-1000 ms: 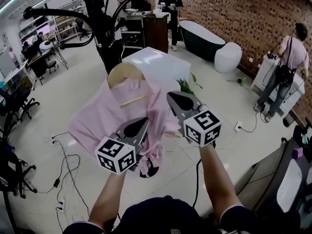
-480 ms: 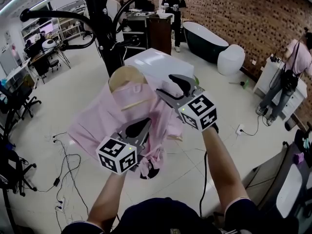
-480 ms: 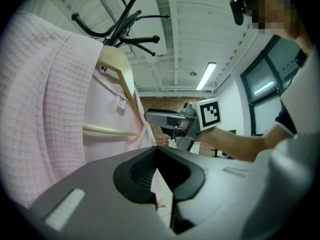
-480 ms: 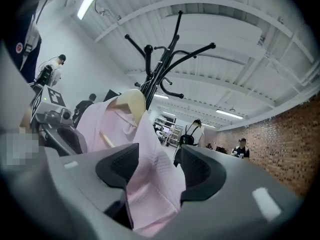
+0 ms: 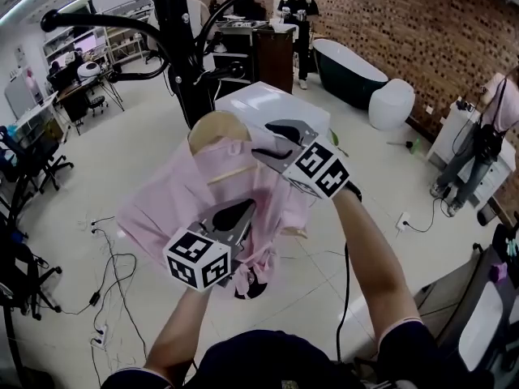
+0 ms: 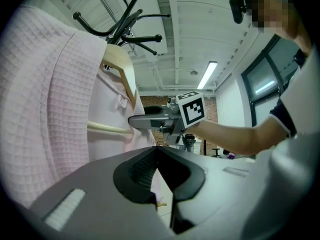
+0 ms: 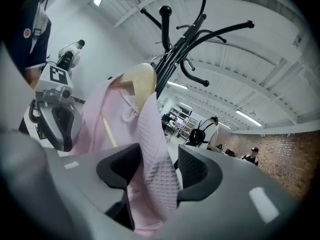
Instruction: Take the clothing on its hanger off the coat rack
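Hard to tell: hook of the wooden hanger on an arm of the black coat rack or off it, not clear in any view. Rack's top cut off by the upper edge of the head view. Lower hem of the pink shirt covered by the left gripper and its marker cube; shirt itself draped on the hanger, just in front of the rack's pole. Left jaws pressed together, a thin strip of pink cloth in the slit between them. Against one second ago: right gripper gone up from the shirt's right edge to beside its shoulder and rolled over; jaws, shut then, just been opening, now wide apart, a fold of the shirt hanging loose between the pads, not squeezed. Left gripper in the same place. Around: white cabinet behind the shirt, dark bathtub and white toilet by the brick wall, cables on the floor at left, a person standing far back.
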A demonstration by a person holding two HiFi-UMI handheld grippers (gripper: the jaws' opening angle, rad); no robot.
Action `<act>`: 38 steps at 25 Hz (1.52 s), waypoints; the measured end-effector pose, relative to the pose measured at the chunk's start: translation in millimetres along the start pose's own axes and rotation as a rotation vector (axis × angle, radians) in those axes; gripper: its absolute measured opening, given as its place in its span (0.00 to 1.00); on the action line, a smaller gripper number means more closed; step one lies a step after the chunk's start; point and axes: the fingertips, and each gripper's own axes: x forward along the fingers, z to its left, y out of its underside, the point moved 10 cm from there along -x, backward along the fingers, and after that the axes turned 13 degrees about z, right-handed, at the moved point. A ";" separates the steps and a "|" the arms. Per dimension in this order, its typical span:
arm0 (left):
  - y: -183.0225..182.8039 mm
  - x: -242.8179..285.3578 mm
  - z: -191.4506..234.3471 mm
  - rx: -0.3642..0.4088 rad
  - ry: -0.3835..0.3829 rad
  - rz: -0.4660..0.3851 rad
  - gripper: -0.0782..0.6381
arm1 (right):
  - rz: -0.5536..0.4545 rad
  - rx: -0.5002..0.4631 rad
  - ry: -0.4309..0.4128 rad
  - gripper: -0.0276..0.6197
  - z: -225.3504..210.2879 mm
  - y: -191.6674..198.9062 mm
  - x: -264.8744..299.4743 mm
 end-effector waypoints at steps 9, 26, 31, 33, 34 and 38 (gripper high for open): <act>-1.5 1.2 5.6 -0.003 -0.008 -0.006 0.12 | 0.050 -0.086 0.033 0.21 4.1 -0.2 4.5; -3.5 -9.8 9.2 0.017 0.015 -0.024 0.12 | 0.032 -0.137 0.216 0.19 3.7 -10.9 -26.9; -7.2 -5.8 3.6 0.027 0.044 -0.032 0.12 | 0.050 -0.105 0.266 0.20 -2.0 -2.8 -50.4; -7.9 -5.0 1.7 0.032 0.063 -0.033 0.12 | 0.065 -0.087 0.286 0.20 -2.5 1.2 -58.2; -7.2 -4.8 0.5 0.035 0.074 -0.033 0.12 | 0.074 -0.078 0.295 0.20 -1.3 3.3 -61.7; -0.2 -10.1 -4.0 0.044 0.119 -0.032 0.12 | 0.113 -0.049 0.330 0.20 13.0 9.1 -74.2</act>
